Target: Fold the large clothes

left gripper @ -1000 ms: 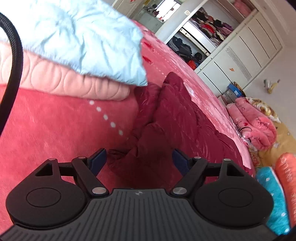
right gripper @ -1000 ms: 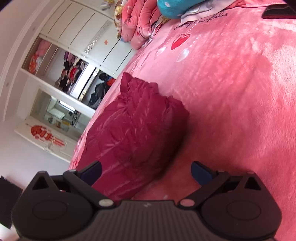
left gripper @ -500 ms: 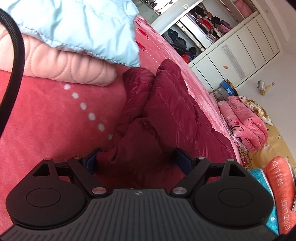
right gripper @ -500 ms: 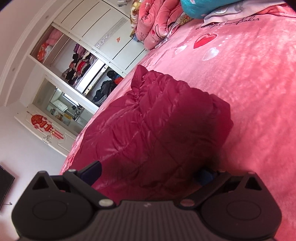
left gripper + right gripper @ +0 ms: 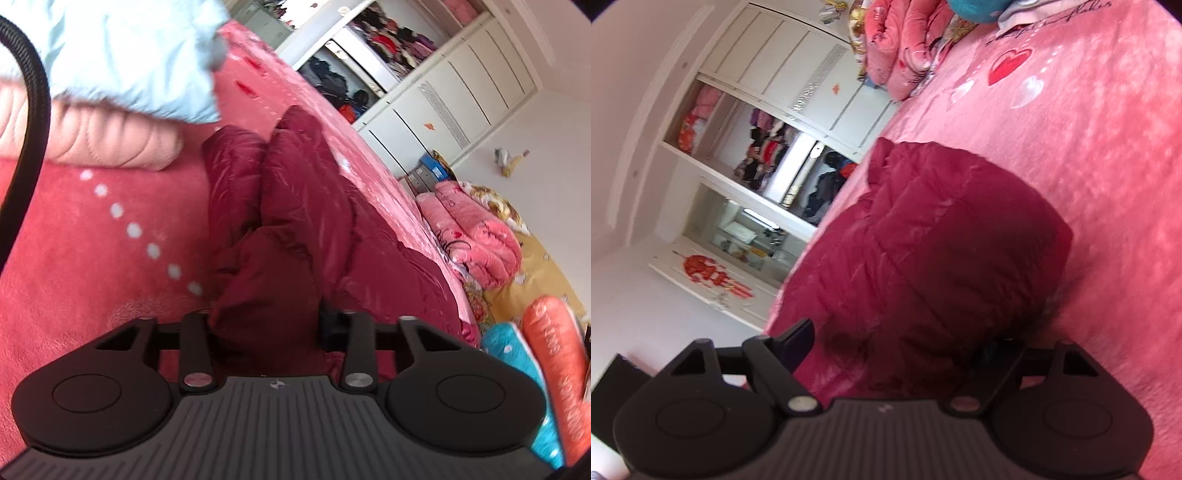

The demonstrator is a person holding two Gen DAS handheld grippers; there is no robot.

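The maroon puffer jacket (image 5: 280, 229) lay bunched on the pink bedspread (image 5: 92, 251), puffy and creased, its bulk spilling toward the bed's edge. The left gripper (image 5: 266, 325) had a fold of it right between the fingers, jaws drawn in and clamped on the cloth. Over on the other side, the right gripper (image 5: 890, 343) sat with the jacket (image 5: 942, 240) mounded between its fingers, jaws wide apart; one pad was buried in shadow under the fabric, so contact there could not be judged. Beside the jacket, a pale blue quilt (image 5: 122, 55) rested on a peach quilted one (image 5: 96, 140). Beyond the bed stood a white wardrobe (image 5: 783, 122), doors open, clothes hanging inside.
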